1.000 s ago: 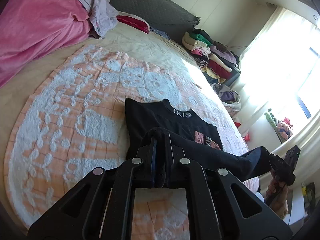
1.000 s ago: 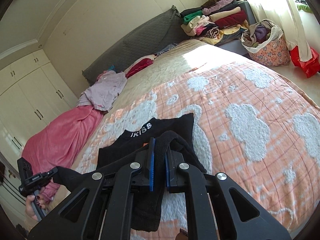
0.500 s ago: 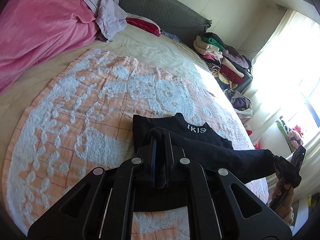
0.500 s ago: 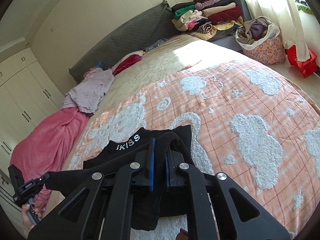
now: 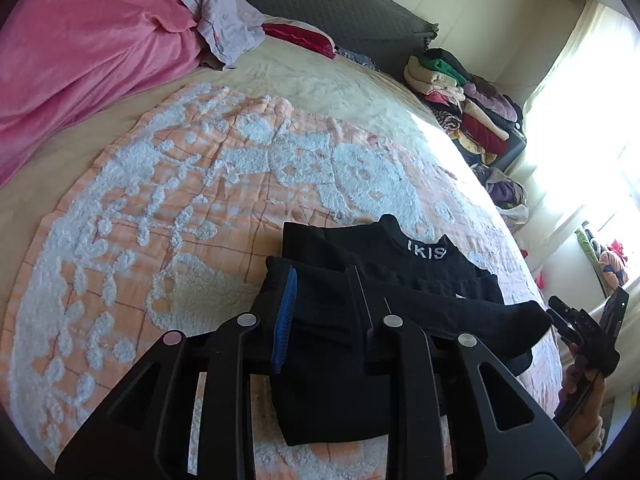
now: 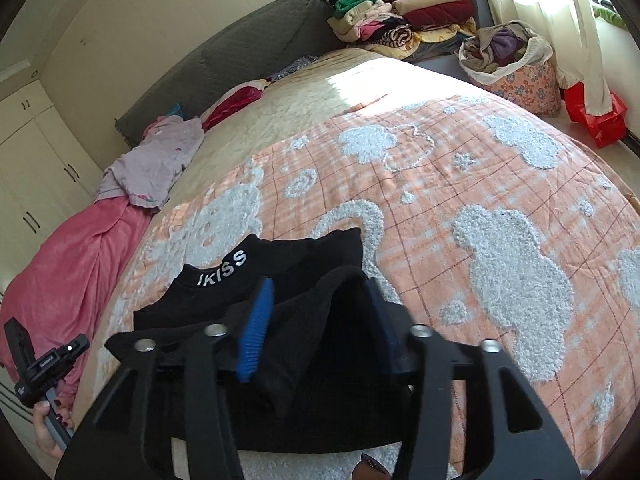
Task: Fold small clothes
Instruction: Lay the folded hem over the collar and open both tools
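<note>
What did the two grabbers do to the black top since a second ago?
Both carried its bottom edge forward, folding the black top over itself. The left gripper and right gripper, clamped before, are opening, with cloth still between their jaws. The collar stayed flat on the orange blanket.

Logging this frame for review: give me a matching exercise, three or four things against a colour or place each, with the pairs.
Things:
1. folded top
2. blanket
3. floral basket
4. headboard

Descriptions:
A. grey, behind the pillows
B. black, white letters on the collar
C. on the floor beside the bed
D. pink, bunched at the bed's edge

Pairs: 1-B, 2-D, 3-C, 4-A
</note>
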The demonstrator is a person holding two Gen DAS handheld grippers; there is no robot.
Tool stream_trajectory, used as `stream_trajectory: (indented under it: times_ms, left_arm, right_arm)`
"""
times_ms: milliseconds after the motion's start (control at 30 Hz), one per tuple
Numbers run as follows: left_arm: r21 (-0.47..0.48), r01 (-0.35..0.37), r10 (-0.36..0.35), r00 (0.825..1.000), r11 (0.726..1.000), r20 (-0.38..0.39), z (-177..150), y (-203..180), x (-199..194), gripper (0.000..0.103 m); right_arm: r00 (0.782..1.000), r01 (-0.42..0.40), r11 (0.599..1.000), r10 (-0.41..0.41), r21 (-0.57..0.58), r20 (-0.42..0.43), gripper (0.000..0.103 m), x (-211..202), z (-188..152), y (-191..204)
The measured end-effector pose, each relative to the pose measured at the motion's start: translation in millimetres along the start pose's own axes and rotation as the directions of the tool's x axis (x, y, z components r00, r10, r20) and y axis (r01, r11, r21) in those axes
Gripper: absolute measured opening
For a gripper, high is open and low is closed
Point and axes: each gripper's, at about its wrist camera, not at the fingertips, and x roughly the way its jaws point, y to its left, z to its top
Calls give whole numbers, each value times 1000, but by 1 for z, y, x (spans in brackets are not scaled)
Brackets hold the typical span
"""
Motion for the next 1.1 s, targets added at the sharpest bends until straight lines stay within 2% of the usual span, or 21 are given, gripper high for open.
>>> stream_trajectory:
  times_ms: [133,233,300,367,400,567,667,733,900,1100]
  left_arm:
    - [31,-6,5,1000,999,9,-5,-7,-7,27]
    - [85,-6,6,1000,996,0,-14,-18,-10,28]
    - [132,-7,9,1000,991,-19,-23,-27,-8,28]
    - [169,-7,13,999,986,-38,-34,-35,-4,28]
    - [199,-8,19,999,980,-50,-41,-41,-1,28]
    - [312,-49,84,992,949,-99,-68,-56,22,24]
    - [373,-117,154,986,920,-70,-76,-61,31,24]
    - [382,-120,166,982,916,-90,-80,-62,41,24]
    - [406,-151,194,979,901,-65,-75,-66,51,24]
    - [422,-164,214,974,892,-74,-63,-69,72,24]
  right_arm:
    - [999,5,1000,-4,-24,49,62,-21,-3,3]
    - [997,11,996,-4,-92,74,62,-38,-12,12]
    - [997,20,989,-10,-148,72,58,-46,-20,19]
    - [999,29,981,-21,-192,47,41,-48,-28,23]
    - [999,42,975,-37,-218,27,39,-46,-33,26]
    - [986,109,938,-144,-329,-82,33,-21,-60,32]
    - [969,132,924,-197,-360,-150,29,6,-75,31]
    - [961,141,911,-220,-387,-168,28,20,-83,33]
    - [961,138,899,-224,-416,-165,25,36,-80,41]
    - [960,118,906,-208,-406,-185,25,56,-59,46]
